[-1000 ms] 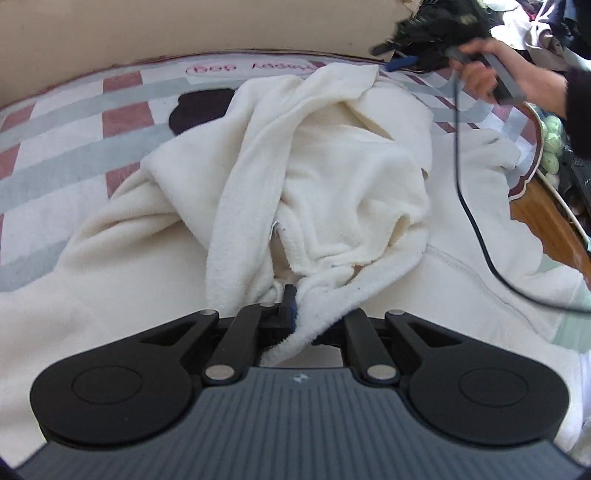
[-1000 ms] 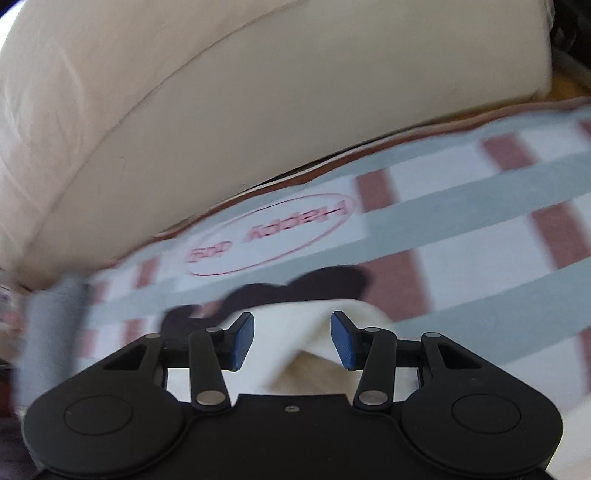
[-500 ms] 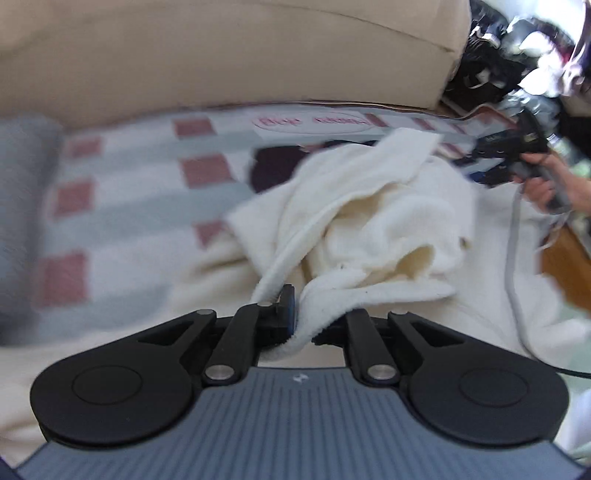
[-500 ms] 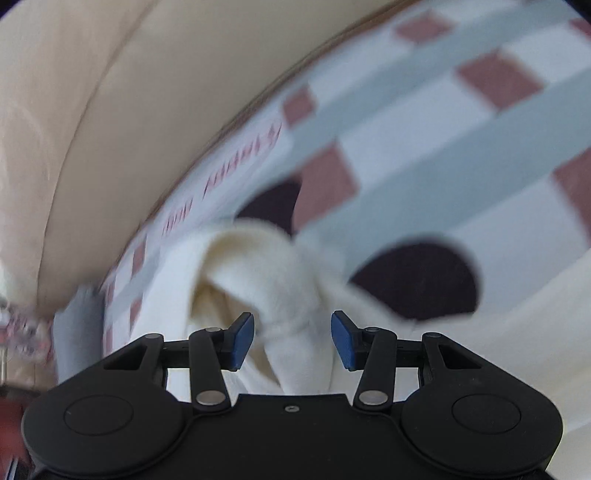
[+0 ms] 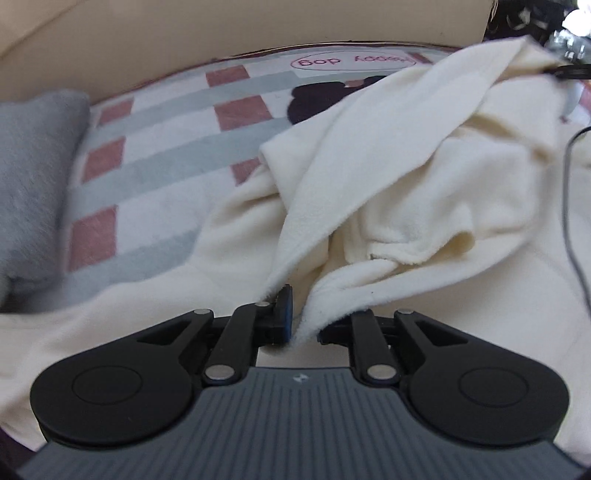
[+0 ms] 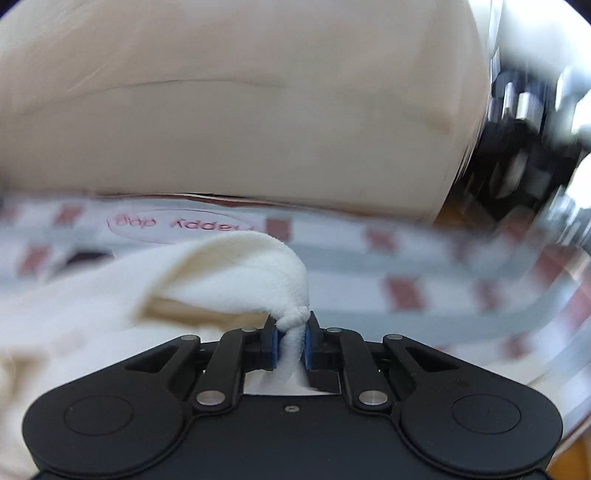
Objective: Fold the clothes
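Observation:
A cream fleece garment (image 5: 424,177) lies bunched on a checked blanket (image 5: 155,162). My left gripper (image 5: 301,321) is shut on a near edge of the garment, with the fabric pinched between its jaws. My right gripper (image 6: 290,343) is shut on another bunched part of the same garment (image 6: 236,273) and holds it lifted above the blanket. In the left wrist view the right gripper (image 5: 569,70) shows at the far right, pulling the cloth taut from there toward me.
A beige sofa back (image 5: 258,29) runs behind the blanket. A grey cushion (image 5: 33,177) lies at the left. A dark cable (image 5: 569,206) hangs at the right. Dark clutter (image 6: 517,140) stands beyond the sofa's right end.
My right gripper was open over the garment; now it has shut on a bunch of it and lifted it. The left gripper kept its hold and the cloth has stretched between them.

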The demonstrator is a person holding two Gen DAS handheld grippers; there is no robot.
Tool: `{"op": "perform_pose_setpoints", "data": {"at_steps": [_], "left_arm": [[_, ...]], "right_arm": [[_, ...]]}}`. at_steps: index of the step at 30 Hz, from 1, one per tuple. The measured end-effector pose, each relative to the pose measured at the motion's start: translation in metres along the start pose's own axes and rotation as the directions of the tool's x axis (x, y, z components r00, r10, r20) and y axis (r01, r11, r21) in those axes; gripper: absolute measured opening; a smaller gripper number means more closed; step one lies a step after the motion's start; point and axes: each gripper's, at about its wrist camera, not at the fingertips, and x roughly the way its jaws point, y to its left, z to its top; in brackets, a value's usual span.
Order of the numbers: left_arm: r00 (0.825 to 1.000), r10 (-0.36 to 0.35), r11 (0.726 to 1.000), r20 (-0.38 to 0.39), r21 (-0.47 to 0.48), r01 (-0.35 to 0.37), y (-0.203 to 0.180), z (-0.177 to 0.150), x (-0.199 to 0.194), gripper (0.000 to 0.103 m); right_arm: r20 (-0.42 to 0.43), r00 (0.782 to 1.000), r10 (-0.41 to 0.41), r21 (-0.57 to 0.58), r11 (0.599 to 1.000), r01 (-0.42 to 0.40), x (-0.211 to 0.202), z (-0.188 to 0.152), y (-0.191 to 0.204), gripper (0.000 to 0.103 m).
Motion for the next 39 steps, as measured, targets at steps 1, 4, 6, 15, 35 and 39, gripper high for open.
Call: {"op": "perform_pose_setpoints", "data": {"at_steps": [1, 4, 6, 15, 35, 39], "left_arm": [[1.0, -0.002, 1.0, -0.013, -0.002, 0.001, 0.0, -0.001, 0.003, 0.015], [0.999, -0.005, 1.0, -0.049, -0.005, 0.005, 0.0, -0.003, 0.011, 0.016], [0.999, 0.009, 1.0, -0.037, 0.013, -0.009, -0.001, -0.002, 0.008, 0.016], [0.988, -0.032, 0.996, 0.153, -0.079, 0.045, 0.017, 0.007, -0.023, 0.017], [0.953, -0.095, 0.995, 0.289, 0.023, 0.092, -0.008, -0.01, -0.093, 0.056], [0.954, -0.085, 0.996, 0.288, 0.016, 0.084, -0.001, -0.011, -0.088, 0.056]], "right_arm": [[-0.048, 0.999, 0.008, 0.037, 0.999, -0.006, 0.004, -0.012, -0.007, 0.014], [-0.196, 0.979, 0.056, 0.169, 0.985, -0.022, 0.018, -0.049, -0.03, 0.016], [-0.289, 0.952, 0.097, 0.256, 0.967, -0.021, 0.028, -0.073, -0.046, 0.017], [-0.207, 0.956, 0.208, 0.382, 0.917, -0.116, 0.015, -0.084, -0.071, 0.054], [0.121, 0.812, 0.572, 0.675, 0.552, -0.49, 0.016, -0.098, -0.104, 0.06], [0.02, 0.847, 0.532, 0.662, 0.627, -0.41, 0.028, -0.104, -0.089, 0.06]]}}
